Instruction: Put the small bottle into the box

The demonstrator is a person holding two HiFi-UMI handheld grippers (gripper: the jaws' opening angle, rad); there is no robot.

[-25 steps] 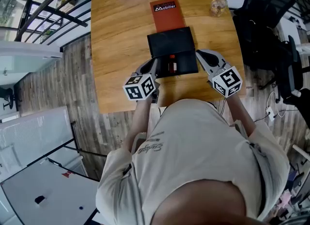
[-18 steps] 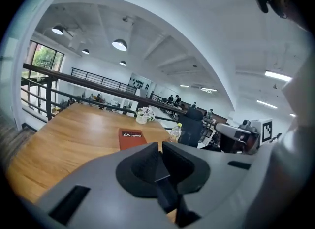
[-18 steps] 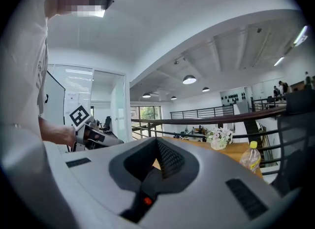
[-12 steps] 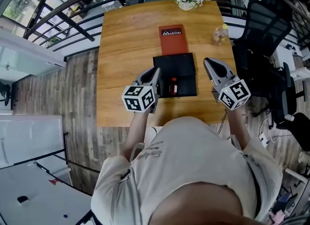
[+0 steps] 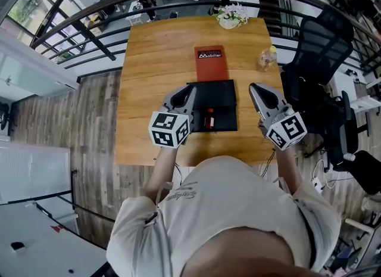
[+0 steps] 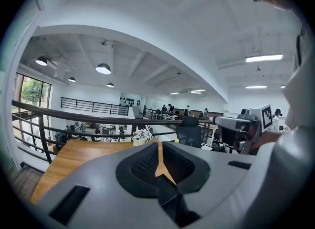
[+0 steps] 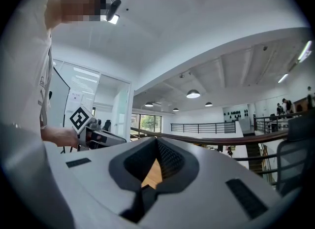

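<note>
Your left gripper [image 5: 188, 92] pressed together, empty, just beside the black box [image 5: 221, 94] on the bench [image 5: 149, 61], your right gripper [image 5: 257, 89] likewise, small bottle [image 5: 209, 118] lying inside the box

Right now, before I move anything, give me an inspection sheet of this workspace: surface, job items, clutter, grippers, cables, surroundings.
Surface: wooden table, no spills seen.
Job's things: small bottle lies inside the open black box.
Clutter: red booklet just beyond the box; flowers at the far edge; clear container with a yellow top near the far right corner.
Grippers: left hand-held gripper and right hand-held gripper sit either side of the box, jaws together, nothing between them.
Cables: none on the table; white leads on the floor at the right.
Surroundings: black office chair to the right, railing beyond the table.
</note>
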